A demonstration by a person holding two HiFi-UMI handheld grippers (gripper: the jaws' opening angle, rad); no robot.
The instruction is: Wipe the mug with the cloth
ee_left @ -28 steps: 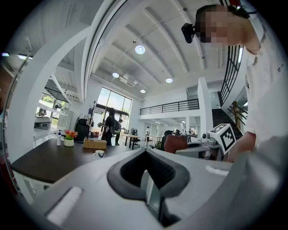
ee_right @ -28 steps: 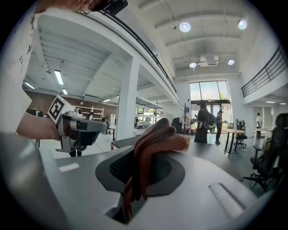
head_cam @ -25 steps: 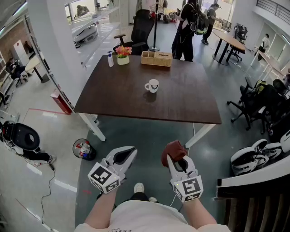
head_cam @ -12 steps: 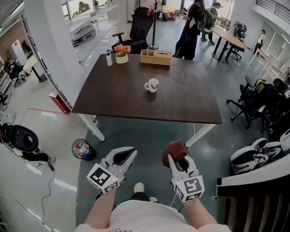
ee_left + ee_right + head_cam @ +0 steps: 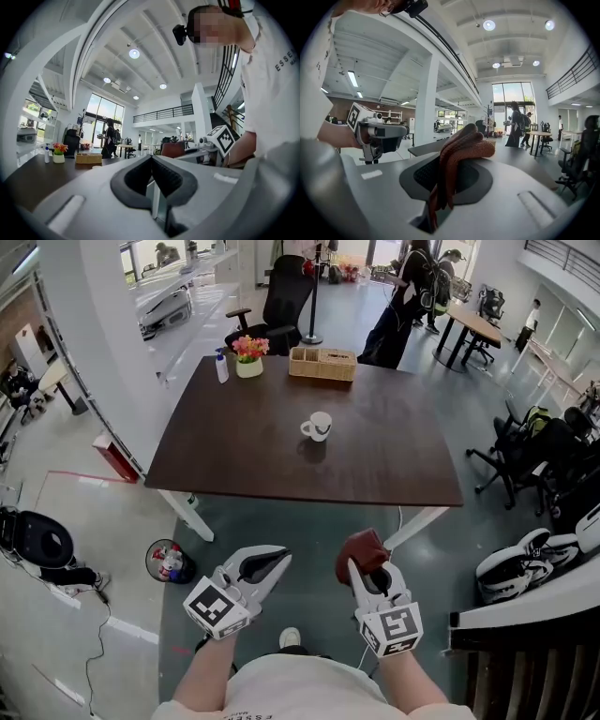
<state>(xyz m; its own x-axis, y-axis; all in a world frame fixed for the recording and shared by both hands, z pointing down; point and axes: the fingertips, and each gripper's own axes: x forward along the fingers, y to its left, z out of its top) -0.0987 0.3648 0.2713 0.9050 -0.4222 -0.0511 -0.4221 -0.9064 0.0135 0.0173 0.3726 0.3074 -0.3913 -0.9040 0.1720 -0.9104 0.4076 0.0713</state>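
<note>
Right gripper is clamped on the cloth, a rust-red knit rag bunched up between the jaws. In the right gripper view the folds stick up past the tips and flop a bit to the right, with the lower end tucked down between the pads. Left gripper is closed with its tips touching, and the left gripper view shows nothing between them, just the dark pads meeting. Both grippers are held low in front of the person, side by side but apart, over the grey floor and short of the table.

Mug is white and upright, sitting alone around the middle of the dark brown tabletop, handle pointing left in the head view. It's well apart from both grippers and neither one is touching it.

Along the far edge of the table there's a spray bottle, just right of it a small pot of flowers, and further right a shallow wooden box. A black chair stands behind that edge. Down on the floor by the near left table leg is a round bin with some rubbish in it. A couple of people are standing way off past the far right corner
</note>
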